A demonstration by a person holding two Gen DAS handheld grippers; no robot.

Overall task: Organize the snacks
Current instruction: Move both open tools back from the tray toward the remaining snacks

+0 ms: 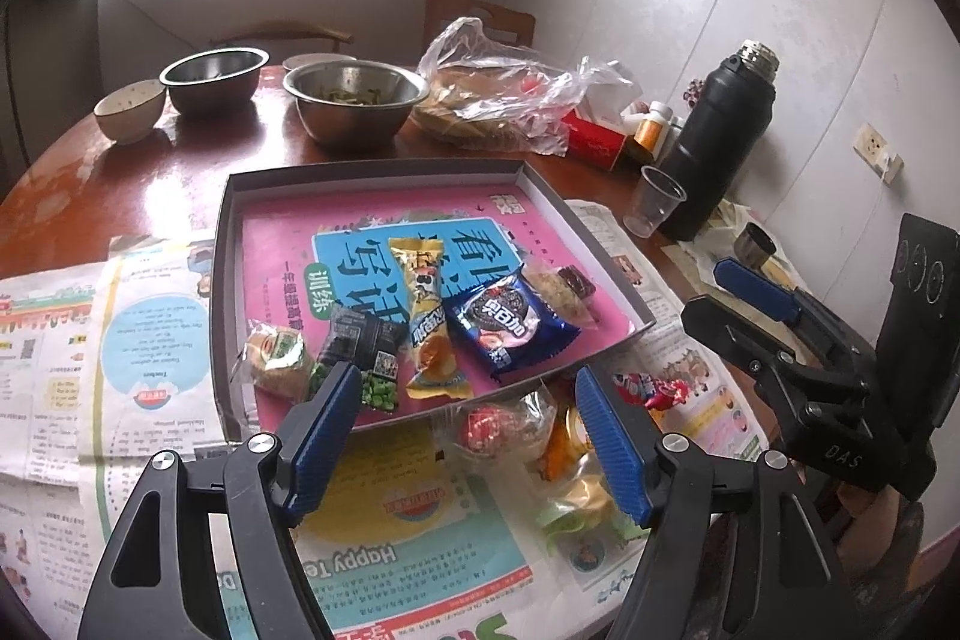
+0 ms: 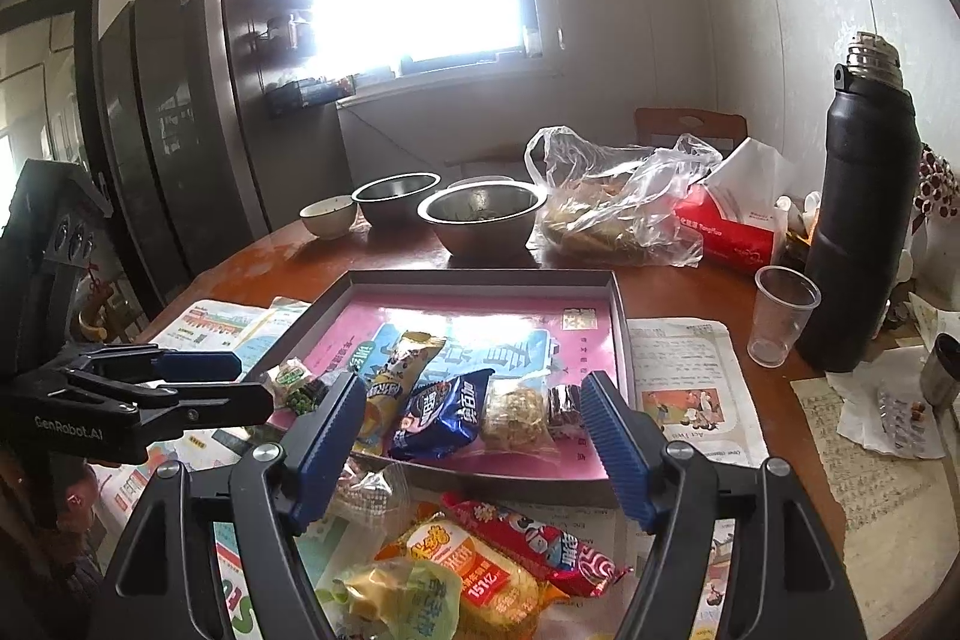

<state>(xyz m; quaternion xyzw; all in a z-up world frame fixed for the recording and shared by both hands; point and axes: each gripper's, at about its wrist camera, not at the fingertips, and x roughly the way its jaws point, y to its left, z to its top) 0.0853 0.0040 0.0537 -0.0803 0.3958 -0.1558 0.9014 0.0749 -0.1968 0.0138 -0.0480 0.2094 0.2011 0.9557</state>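
A shallow grey tray (image 1: pixel 372 169) (image 2: pixel 480 275) lined with a pink sheet sits on the table. In it lie a blue cookie packet (image 1: pixel 510 328) (image 2: pixel 441 415), a long yellow packet (image 1: pixel 426 316) (image 2: pixel 396 370), a green pea pack (image 1: pixel 366 358), a round cake (image 1: pixel 273 358) and a clear oat bar (image 1: pixel 555 289) (image 2: pixel 516 415). On the newspaper in front of the tray lie a red packet (image 2: pixel 540 544) (image 1: pixel 654 388), an orange packet (image 2: pixel 474 574) and a clear-wrapped red sweet (image 1: pixel 498 427). My left gripper (image 1: pixel 465 370) (image 2: pixel 255 379) hovers open over the tray's near edge, holding nothing. My right gripper (image 2: pixel 473 379) (image 1: pixel 705 287) is open and holds nothing, above the loose packets.
Two steel bowls (image 1: pixel 354 100) (image 1: pixel 213 76) and a small ceramic bowl (image 1: pixel 129 109) stand at the back. A plastic bag of food (image 1: pixel 498 94), a red tissue box (image 2: pixel 732 226), a black flask (image 2: pixel 864 220) and a clear cup (image 2: pixel 780 316) crowd the right side by the wall.
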